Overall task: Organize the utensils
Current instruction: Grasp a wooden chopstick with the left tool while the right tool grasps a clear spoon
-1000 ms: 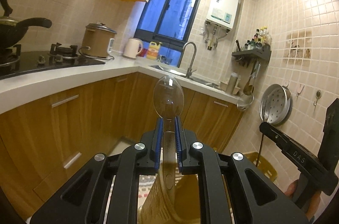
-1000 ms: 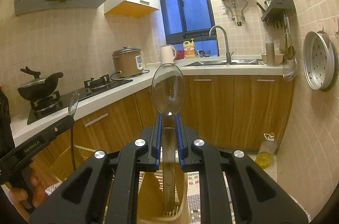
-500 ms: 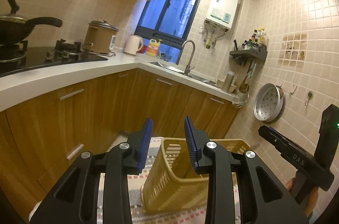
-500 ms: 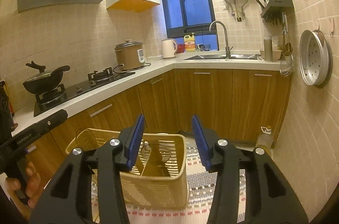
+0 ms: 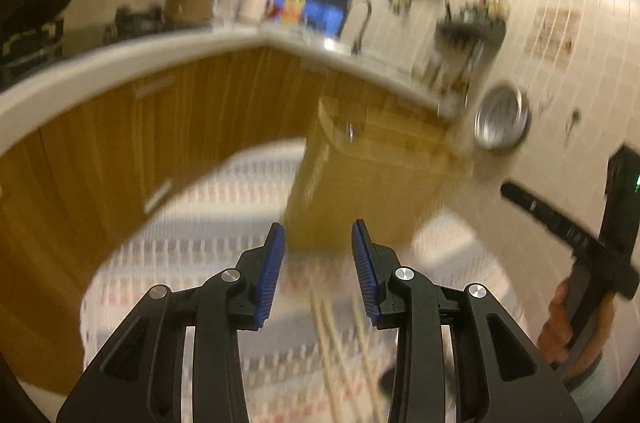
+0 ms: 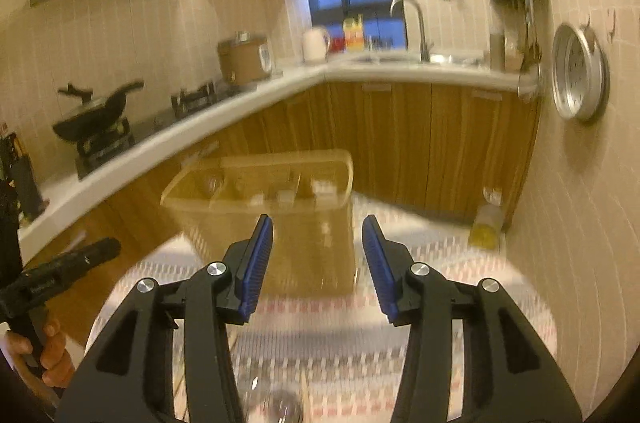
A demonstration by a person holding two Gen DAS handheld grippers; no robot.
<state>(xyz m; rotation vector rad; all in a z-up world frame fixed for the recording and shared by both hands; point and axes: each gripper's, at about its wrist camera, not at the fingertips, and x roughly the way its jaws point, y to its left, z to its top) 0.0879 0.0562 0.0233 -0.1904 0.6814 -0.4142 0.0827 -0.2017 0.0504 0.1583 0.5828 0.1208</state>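
A yellow slotted utensil basket [image 5: 372, 175] stands on a round table with a patterned cloth [image 5: 192, 247]; it also shows in the right wrist view [image 6: 276, 223], with clear spoons inside. My left gripper [image 5: 318, 263] is open and empty, short of the basket. My right gripper [image 6: 318, 259] is open and empty, in front of the basket. Wooden chopsticks [image 5: 332, 351] lie on the cloth below the left gripper. A clear spoon bowl [image 6: 282, 407] lies on the cloth at the bottom of the right wrist view. Both views are blurred.
Wooden kitchen cabinets [image 6: 420, 143] under a white counter [image 6: 240, 103] run behind the table. A wok [image 6: 96, 111], rice cooker [image 6: 244, 57] and sink tap [image 6: 416, 23] are on it. An oil bottle [image 6: 486, 223] stands on the floor. A steel pan [image 6: 576, 71] hangs on the right wall.
Both grippers held clear spoons over the basket, then opened and let them drop in. Both have since drawn back and tilted down toward the table.
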